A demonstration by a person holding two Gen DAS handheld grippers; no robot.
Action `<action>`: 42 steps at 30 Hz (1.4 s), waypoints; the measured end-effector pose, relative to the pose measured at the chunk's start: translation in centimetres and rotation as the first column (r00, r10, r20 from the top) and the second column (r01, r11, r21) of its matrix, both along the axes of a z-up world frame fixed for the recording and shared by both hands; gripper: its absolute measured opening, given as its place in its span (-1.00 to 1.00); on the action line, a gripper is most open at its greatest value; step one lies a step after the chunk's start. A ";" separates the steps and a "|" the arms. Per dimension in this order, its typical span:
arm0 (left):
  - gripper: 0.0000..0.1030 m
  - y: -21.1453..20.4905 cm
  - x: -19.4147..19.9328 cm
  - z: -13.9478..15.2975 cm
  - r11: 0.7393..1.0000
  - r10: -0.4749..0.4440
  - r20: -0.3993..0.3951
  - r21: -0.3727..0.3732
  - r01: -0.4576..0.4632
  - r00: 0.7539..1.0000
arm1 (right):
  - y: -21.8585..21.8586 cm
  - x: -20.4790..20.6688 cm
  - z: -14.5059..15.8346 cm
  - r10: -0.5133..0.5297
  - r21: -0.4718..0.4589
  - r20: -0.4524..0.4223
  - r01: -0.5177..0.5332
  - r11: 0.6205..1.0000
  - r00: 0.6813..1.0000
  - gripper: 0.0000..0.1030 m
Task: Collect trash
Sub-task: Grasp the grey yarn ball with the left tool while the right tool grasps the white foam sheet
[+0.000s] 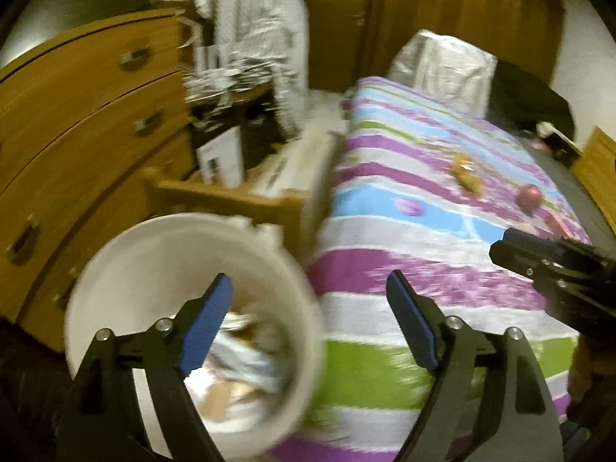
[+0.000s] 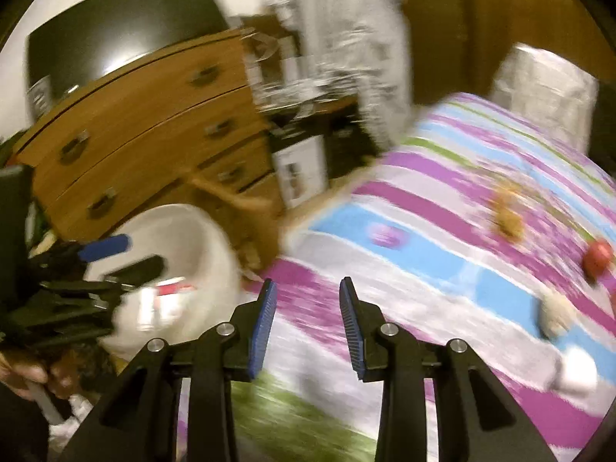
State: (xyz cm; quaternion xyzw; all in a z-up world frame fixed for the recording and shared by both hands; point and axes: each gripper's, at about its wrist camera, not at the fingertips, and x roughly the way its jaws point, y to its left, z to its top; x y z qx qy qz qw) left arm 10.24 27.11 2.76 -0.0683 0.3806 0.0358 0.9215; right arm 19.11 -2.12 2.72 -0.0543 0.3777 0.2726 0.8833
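Note:
A white bin (image 1: 127,269) with crumpled trash inside stands beside the bed; it also shows in the right wrist view (image 2: 200,238). My left gripper (image 1: 310,296) is open and empty, hovering over the bin's right rim and the bed edge. My right gripper (image 2: 308,292) is open a little and empty, above the striped bedspread (image 2: 442,231). On the bedspread lie a brown crumpled scrap (image 1: 467,175), a red round item (image 1: 530,197), a purple scrap (image 1: 410,206), and in the right wrist view a tan ball (image 2: 554,313) and a white wad (image 2: 575,369). The views are blurred.
A wooden chest of drawers (image 1: 77,115) stands left of the bin. A wooden bed frame (image 1: 231,192) and a dark box (image 1: 231,142) lie between them. A silver bag (image 1: 442,61) and dark clothing (image 1: 531,104) sit at the bed's far end. A person stands behind.

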 end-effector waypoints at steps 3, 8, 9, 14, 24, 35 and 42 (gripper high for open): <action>0.71 -4.1 1.1 -0.3 0.997 -0.070 0.017 -0.021 0.071 0.997 | -7.0 0.3 -1.3 -0.126 0.001 0.028 0.126 0.992 0.992 -0.26; 0.79 -11.2 3.2 -2.0 0.980 -0.199 0.016 -0.014 0.199 0.980 | -18.9 0.7 -3.9 -0.290 -0.006 0.024 0.291 0.957 0.957 -0.04; 0.79 -13.2 3.8 -2.6 0.971 -0.239 0.007 -0.018 0.239 0.971 | -20.5 0.8 -4.3 -0.300 -0.011 0.024 0.301 0.954 0.954 0.01; 0.79 -18.3 6.5 -3.8 0.930 -0.365 0.000 -0.051 0.364 0.931 | -27.7 1.4 -5.9 -0.173 -0.067 0.038 0.175 0.982 0.984 0.58; 0.79 -28.4 16.4 -5.3 0.843 -0.516 -0.006 -0.185 0.506 0.857 | -30.7 9.1 -8.6 0.261 -0.189 -0.108 -0.278 0.942 0.959 0.91; 0.21 -33.6 22.1 -9.4 0.820 -0.569 -0.125 -0.161 0.549 0.813 | -29.5 12.5 -11.3 0.470 -0.117 -0.197 -0.497 0.860 0.860 0.41; -0.12 -31.8 18.7 -8.1 0.848 -0.529 -0.061 -0.082 0.524 0.847 | -30.9 9.0 -10.1 0.372 -0.027 -0.179 -0.382 0.924 0.911 0.14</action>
